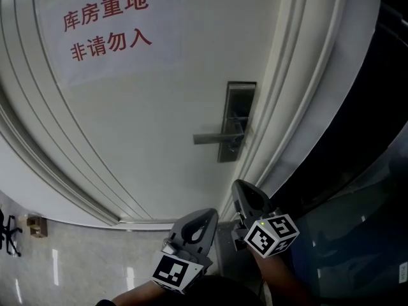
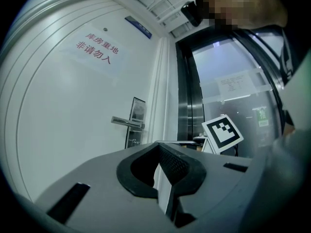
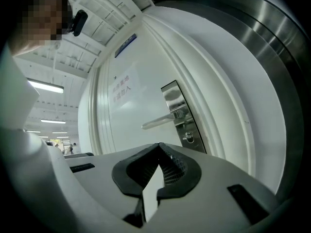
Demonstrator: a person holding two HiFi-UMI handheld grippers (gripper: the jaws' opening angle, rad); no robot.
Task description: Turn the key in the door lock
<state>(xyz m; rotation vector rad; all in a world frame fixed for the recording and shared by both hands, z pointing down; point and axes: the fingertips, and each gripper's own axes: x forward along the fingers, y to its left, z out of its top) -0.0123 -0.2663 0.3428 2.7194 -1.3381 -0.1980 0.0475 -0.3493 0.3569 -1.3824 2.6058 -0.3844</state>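
Note:
A white door [image 1: 146, 107] carries a dark metal lock plate [image 1: 237, 120] with a lever handle [image 1: 217, 137] pointing left. In the right gripper view the plate [image 3: 180, 118] shows a round keyhole [image 3: 188, 138] under the handle; I cannot make out whether a key sits in it. My left gripper [image 1: 203, 217] and right gripper [image 1: 245, 193] hang side by side below the lock, well short of the door. Both are shut with nothing held, as seen in the left gripper [image 2: 158, 147] and right gripper [image 3: 159, 147] views.
A paper sign with red characters [image 1: 105, 27] is stuck on the door's upper left. Right of the door frame [image 1: 287, 107] stands a dark glass panel [image 1: 357, 171]. Glossy floor tiles [image 1: 64, 260] and a small brown object [image 1: 36, 225] lie at lower left.

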